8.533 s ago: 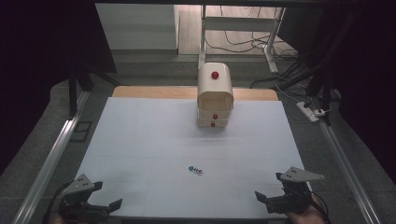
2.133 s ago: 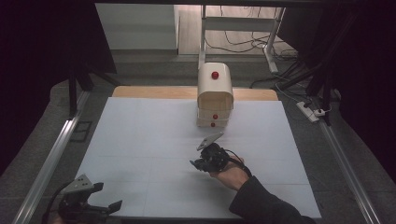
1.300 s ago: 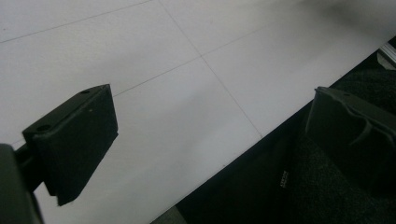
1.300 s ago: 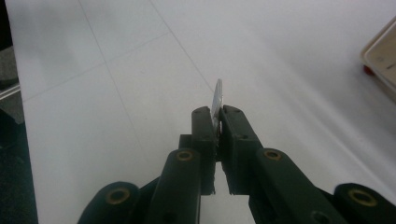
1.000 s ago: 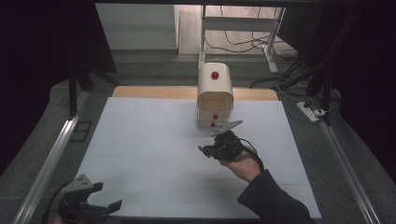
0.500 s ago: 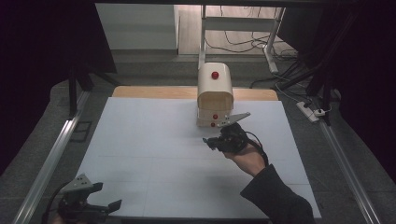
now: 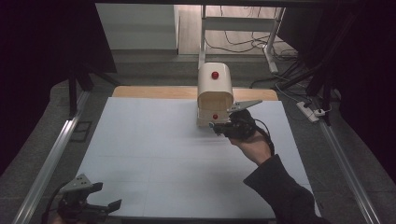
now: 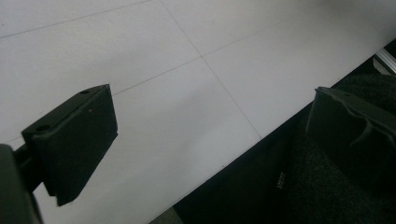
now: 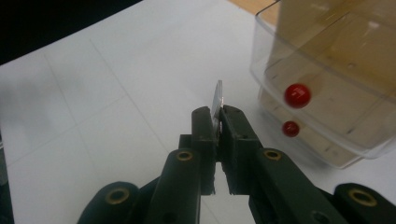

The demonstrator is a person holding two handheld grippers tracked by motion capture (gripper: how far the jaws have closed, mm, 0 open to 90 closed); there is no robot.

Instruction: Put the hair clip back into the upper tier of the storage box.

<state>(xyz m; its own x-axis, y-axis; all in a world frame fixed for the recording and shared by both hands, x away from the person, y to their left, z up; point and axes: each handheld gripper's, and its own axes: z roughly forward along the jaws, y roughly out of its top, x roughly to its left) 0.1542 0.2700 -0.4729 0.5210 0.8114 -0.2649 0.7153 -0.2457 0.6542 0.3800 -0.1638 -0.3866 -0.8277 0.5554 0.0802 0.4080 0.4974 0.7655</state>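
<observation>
I'm holding a small thin metal piece (image 9: 217, 101) clamped in my right gripper (image 9: 217, 122), right by the drawer box (image 7: 214, 95); dropping it in is still left.

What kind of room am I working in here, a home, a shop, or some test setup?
Most likely a lab recording bench, not a home. A white gridded sheet covers the table, metal rails run along its sides, and cables and a power strip lie on the floor behind. Dark curtains hang at the sides.
</observation>
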